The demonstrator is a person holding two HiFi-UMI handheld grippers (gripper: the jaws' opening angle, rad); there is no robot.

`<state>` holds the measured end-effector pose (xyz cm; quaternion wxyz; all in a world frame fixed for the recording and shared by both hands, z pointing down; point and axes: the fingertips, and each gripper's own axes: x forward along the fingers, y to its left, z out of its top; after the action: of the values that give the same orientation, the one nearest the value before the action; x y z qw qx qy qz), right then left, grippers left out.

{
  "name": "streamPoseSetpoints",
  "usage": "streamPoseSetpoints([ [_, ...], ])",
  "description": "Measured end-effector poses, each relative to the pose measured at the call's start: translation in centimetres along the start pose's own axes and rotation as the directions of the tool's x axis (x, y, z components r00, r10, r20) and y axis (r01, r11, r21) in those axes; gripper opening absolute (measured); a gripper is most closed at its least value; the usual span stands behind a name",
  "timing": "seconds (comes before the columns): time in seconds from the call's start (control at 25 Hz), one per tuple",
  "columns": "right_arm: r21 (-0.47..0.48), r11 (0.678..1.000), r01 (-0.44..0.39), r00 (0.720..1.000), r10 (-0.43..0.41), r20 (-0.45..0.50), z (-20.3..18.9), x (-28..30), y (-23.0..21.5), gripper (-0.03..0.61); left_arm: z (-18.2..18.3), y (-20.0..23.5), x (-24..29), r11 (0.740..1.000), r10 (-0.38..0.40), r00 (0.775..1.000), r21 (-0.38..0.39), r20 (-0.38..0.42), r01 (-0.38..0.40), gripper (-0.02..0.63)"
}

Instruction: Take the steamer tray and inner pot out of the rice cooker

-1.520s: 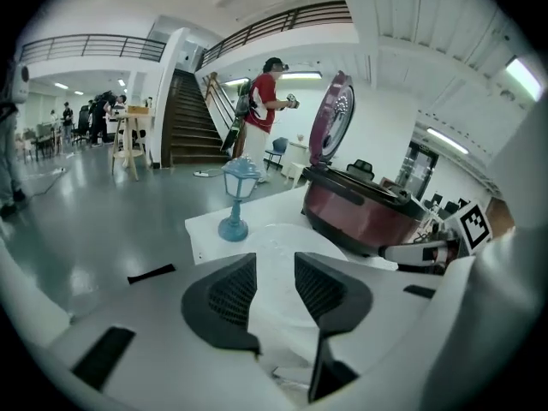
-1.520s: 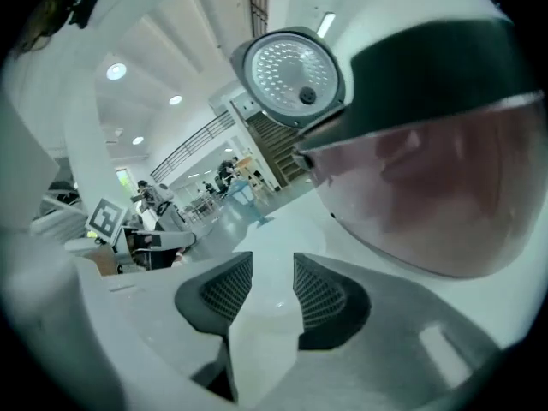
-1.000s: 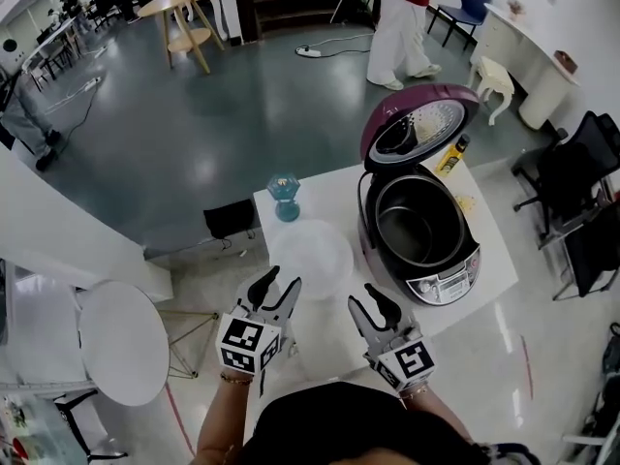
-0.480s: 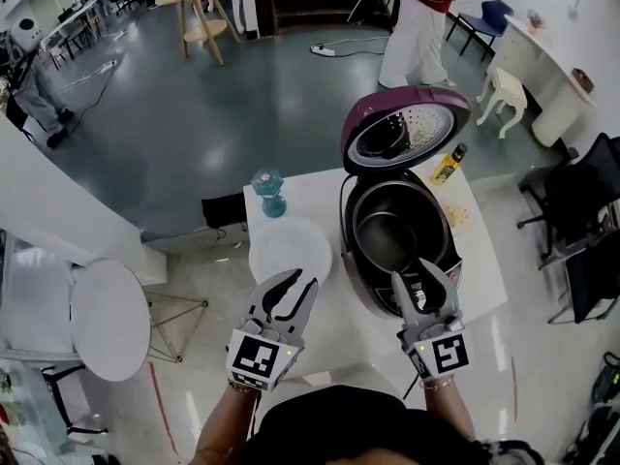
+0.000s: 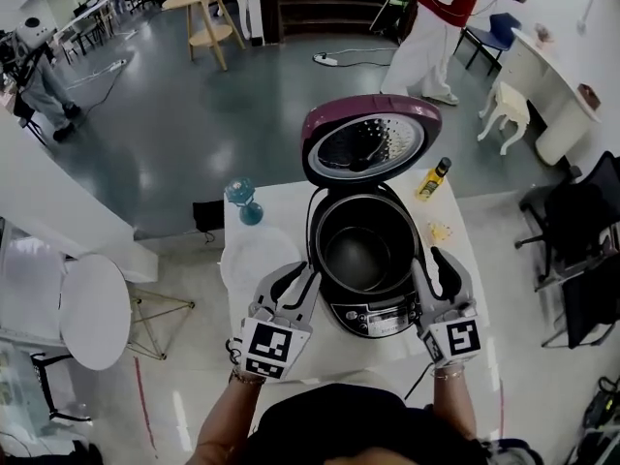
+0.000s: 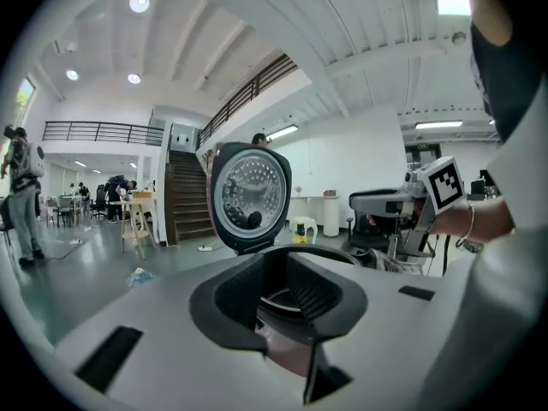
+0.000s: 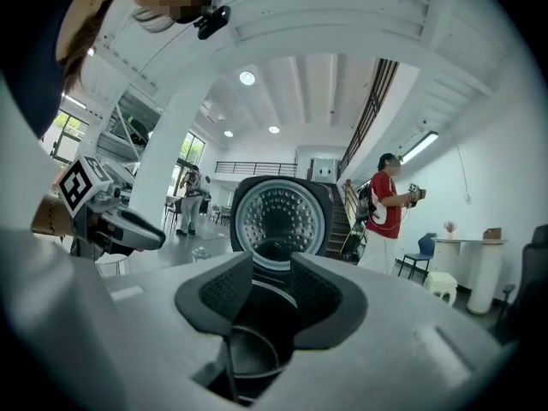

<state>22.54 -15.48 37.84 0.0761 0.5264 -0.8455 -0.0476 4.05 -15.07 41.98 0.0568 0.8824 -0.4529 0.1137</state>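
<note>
The deep, dark metal inner pot (image 5: 360, 258) sits sunk in the well of the purple rice cooker (image 5: 376, 316) at the middle of the head view. The cooker's round perforated lid (image 5: 368, 143) is tipped open behind it. A round white disc (image 5: 254, 260), probably the steamer tray already lifted out, lies flat on the white table (image 5: 276, 201) just left of the cooker. The pot looks empty, so it should be fairly light, but it is stiff, thin-walled and smooth, likely slick under rubber pads, and its coating could scratch. Only its rim stands clear of the well, so that is the place to take it: one jaw inside the wall and one outside, at opposite sides, then straight up so that it does not bind. The left gripper (image 5: 300, 277) sits just beside the cooker's left flank. Its jaws have just been closing to a narrow gap, and its pads grasp nothing, the pot's rim showing beyond them. The right gripper (image 5: 436, 264) flanks the cooker's right side with its jaws somewhat apart and likewise empty.
</note>
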Motion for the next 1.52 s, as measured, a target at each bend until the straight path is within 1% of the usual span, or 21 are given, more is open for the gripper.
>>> streamPoseSetpoints([
  [0.12,-0.011,1.0,-0.024,0.997,0.023,-0.078,-2.0,1.3,-2.4,0.13,-1.0,0.0,2.7,0.998,0.046,0.994,0.05,-0.097,-0.042,0.084],
  [0.2,-0.01,0.999,-0.04,0.991,0.038,-0.13,-3.0,2.3,-3.7,0.13,-1.1,0.4,4.1,0.994,0.078,0.986,0.083,-0.145,-0.067,0.084],
  [0.28,-0.008,0.998,-0.06,0.978,0.058,-0.199,-4.2,3.3,-4.7,0.13,-1.3,0.9,5.3,0.989,0.105,0.977,0.119,-0.186,-0.083,0.086],
  [0.32,-0.01,0.997,-0.072,0.966,0.067,-0.251,-5.0,3.7,-5.0,0.13,-1.5,1.1,5.8,0.986,0.116,0.971,0.14,-0.208,-0.088,0.084],
  [0.4,-0.025,0.994,-0.105,0.925,0.088,-0.37,-7.0,4.5,-5.7,0.13,-2.2,1.6,7.0,0.979,0.135,0.957,0.183,-0.259,-0.089,0.086],
  [0.48,-0.038,0.986,-0.159,0.875,0.123,-0.469,-8.7,5.3,-5.7,0.13,-3.0,2.0,8.1,0.972,0.149,0.937,0.222,-0.317,-0.08,0.092],
  [0.52,-0.04,0.981,-0.188,0.852,0.143,-0.504,-9.4,5.8,-5.6,0.13,-3.4,2.3,8.6,0.968,0.155,0.926,0.238,-0.344,-0.074,0.104],
  [0.6,-0.053,0.97,-0.237,0.813,0.168,-0.558,-10.4,6.7,-5.2,0.13,-4.0,2.9,9.4,0.963,0.167,0.906,0.261,-0.389,-0.066,0.108],
  [0.8,-0.123,0.939,-0.321,0.745,0.17,-0.645,-11.8,8.7,-5.0,0.13,-5.5,3.7,10.4,0.958,0.178,0.851,0.284,-0.494,-0.036,0.121],
  [0.84,-0.129,0.934,-0.334,0.73,0.17,-0.662,-12.1,9.1,-5.0,0.13,-5.8,3.7,10.6,0.958,0.175,0.841,0.285,-0.512,-0.025,0.137],
  [0.92,-0.128,0.926,-0.354,0.698,0.171,-0.695,-12.9,9.8,-5.0,0.13,-6.2,3.8,11.0,0.959,0.166,0.823,0.282,-0.544,-0.007,0.141],
  [1.04,-0.12,0.918,-0.379,0.651,0.172,-0.739,-13.8,10.6,-5.1,0.13,-6.5,4.1,11.4,0.959,0.16,0.786,0.284,-0.597,0.021,0.196],
  [1.12,-0.115,0.913,-0.392,0.62,0.17,-0.766,-14.3,11.2,-5.1,0.13,-6.7,4.3,11.8,0.955,0.169,0.76,0.296,-0.628,0.033,0.237],
  [1.16,-0.117,0.909,-0.4,0.605,0.166,-0.779,-14.5,11.4,-5.0,0.13,-6.9,4.4,12.1,0.953,0.176,0.748,0.302,-0.64,0.035,0.251],
  [1.24,-0.132,0.9,-0.416,0.581,0.151,-0.8,-14.7,11.5,-5.0,0.13,-7.6,4.5,12.6,0.951,0.189,0.727,0.309,-0.66,0.033,0.259],
  [1.28,-0.145,0.894,-0.423,0.576,0.142,-0.805,-14.8,11.6,-5.0,0.13,-7.9,4.5,12.8,0.949,0.199,0.718,0.313,-0.667,0.027,0.259],
  [1.32,-0.163,0.888,-0.429,0.577,0.131,-0.806,-14.8,11.6,-4.9,0.13,-8.2,4.5,13.0,0.947,0.214,0.71,0.322,-0.671,0.018,0.259],
  [1.36,-0.183,0.884,-0.431,0.588,0.121,-0.8,-14.9,11.6,-4.9,0.13,-8.4,4.6,13.1,0.942,0.234,0.703,0.335,-0.672,0.007,0.265],
  [1.4,-0.196,0.885,-0.422,0.608,0.116,-0.786,-14.8,11.6,-4.8,0.13,-8.6,4.6,13.2,0.936,0.255,0.697,0.352,-0.67,-0.004,0.267],
  [1.44,-0.196,0.894,-0.402,0.634,0.118,-0.764,-14.7,11.6,-4.8,0.125,-8.7,4.7,13.3,0.929,0.275,0.692,0.369,-0.667,-0.014,0.267],
  [1.52,-0.162,0.924,-0.345,0.69,0.133,-0.711,-14.2,11.7,-4.9,0.111,-8.9,4.8,13.2,0.918,0.304,0.69,0.396,-0.657,-0.028,0.267],
])
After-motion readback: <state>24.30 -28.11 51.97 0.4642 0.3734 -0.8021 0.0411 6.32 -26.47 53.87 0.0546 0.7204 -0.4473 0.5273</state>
